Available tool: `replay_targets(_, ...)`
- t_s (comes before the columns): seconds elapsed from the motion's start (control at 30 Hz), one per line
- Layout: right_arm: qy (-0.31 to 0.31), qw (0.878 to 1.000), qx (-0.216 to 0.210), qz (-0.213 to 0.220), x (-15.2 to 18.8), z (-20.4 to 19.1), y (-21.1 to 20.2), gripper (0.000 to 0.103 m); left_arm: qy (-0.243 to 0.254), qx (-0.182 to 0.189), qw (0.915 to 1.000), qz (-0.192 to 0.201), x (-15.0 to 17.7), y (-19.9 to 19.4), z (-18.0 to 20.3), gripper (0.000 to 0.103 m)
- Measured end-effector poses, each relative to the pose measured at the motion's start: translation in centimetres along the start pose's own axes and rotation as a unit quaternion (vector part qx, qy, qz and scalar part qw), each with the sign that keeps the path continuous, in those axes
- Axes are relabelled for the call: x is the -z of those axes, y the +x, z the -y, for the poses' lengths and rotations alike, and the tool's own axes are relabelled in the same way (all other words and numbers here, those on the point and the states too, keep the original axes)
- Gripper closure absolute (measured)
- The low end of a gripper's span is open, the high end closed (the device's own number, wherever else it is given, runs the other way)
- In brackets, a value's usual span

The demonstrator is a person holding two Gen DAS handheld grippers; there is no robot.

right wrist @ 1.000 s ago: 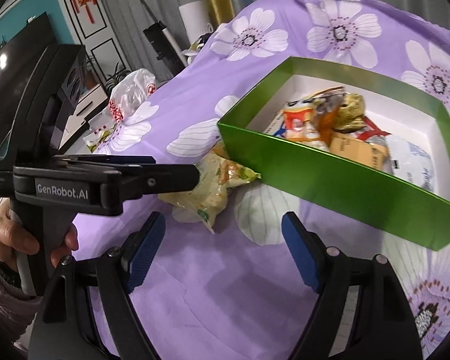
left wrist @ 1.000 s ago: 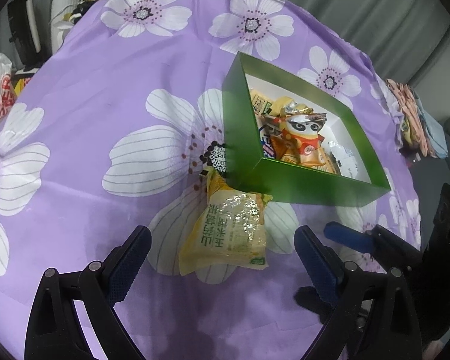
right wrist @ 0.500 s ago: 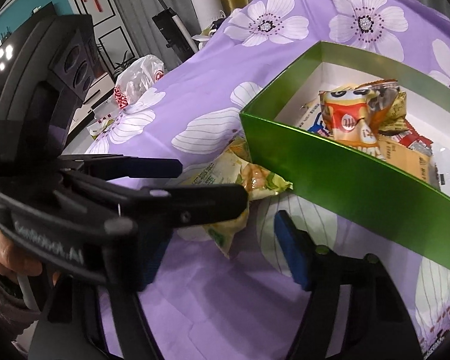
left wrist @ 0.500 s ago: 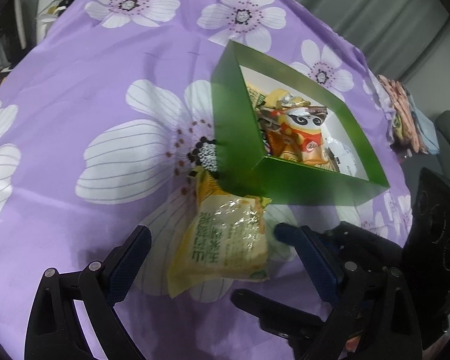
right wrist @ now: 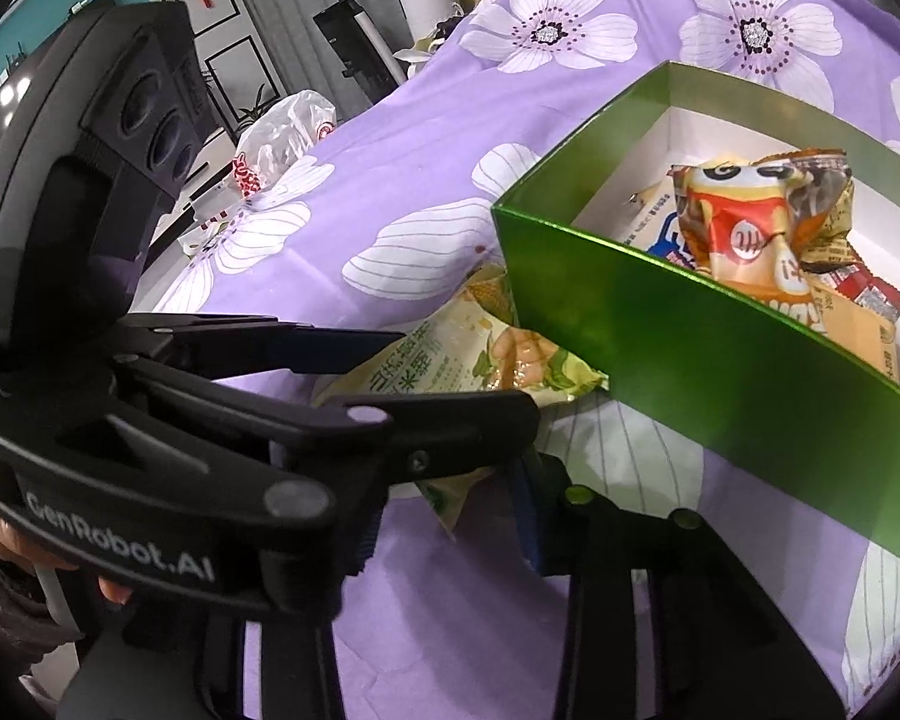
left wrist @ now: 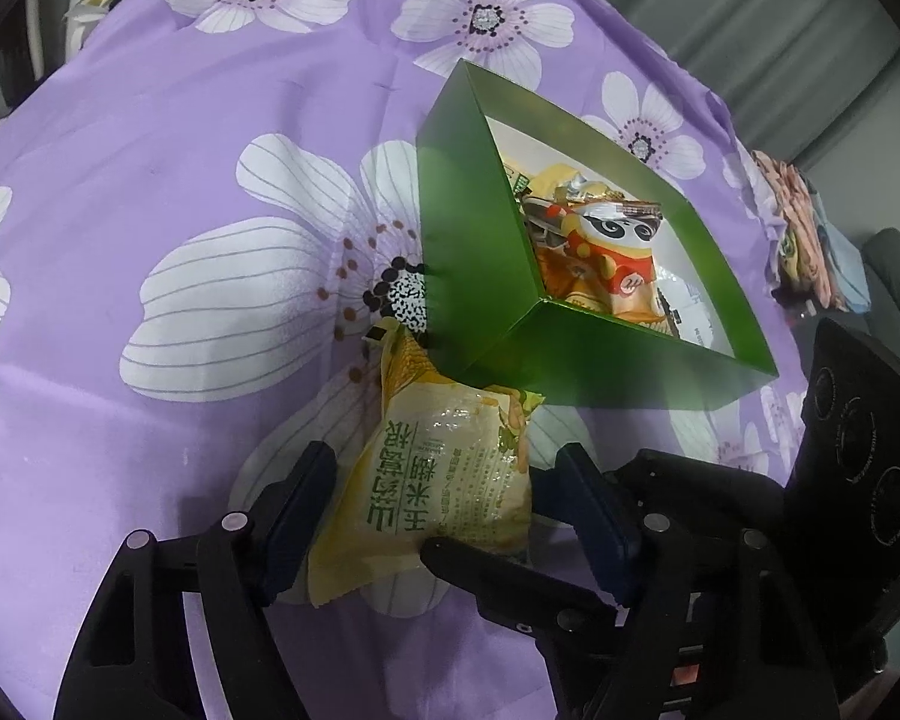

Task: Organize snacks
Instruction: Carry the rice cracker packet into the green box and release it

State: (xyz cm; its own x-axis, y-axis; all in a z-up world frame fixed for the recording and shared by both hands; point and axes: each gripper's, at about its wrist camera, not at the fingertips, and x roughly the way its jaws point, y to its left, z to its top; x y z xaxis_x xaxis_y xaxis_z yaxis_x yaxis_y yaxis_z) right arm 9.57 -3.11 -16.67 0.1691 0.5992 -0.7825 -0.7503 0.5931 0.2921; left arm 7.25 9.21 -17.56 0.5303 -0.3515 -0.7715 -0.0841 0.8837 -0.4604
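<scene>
A yellow snack bag (left wrist: 444, 468) with green print lies on the purple flowered cloth, its top tucked against the corner of the green box (left wrist: 474, 252). My left gripper (left wrist: 450, 516) is open, its blue pads on either side of the bag's lower half. The bag also shows in the right wrist view (right wrist: 480, 348), next to the green box (right wrist: 690, 348). My right gripper (right wrist: 450, 516) sits just behind the left one; its left finger is hidden by the left gripper's body, so its opening is unclear. The box holds several snack packs, with a panda bag (left wrist: 612, 252) on top.
The purple flowered cloth (left wrist: 180, 210) covers the whole table. A white plastic bag (right wrist: 282, 132) lies at the table's far left edge. Folded cloths (left wrist: 810, 228) lie off the far right edge. The right gripper's body (left wrist: 750, 540) crowds the left gripper's right side.
My left gripper has moved forward and its fingers have narrowed around the yellow bag. The right gripper has moved in close behind and beside the left one.
</scene>
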Motion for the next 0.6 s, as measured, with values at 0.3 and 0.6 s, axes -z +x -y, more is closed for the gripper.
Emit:
replay_targets(0.3,0.006,1.000,-0.010,0.008,0.2,-0.1,-0.6,0.083,0.004,-0.003,1.0000,0.005,0.4,-0.8,0.4,0.048)
replay_targets(0.6,-0.012,0.996,-0.004,0.091,0.1,-2.0,-8.0,0.084,0.079,-0.008,0.9951,0.059,0.0,-5.7,6.0,0.048)
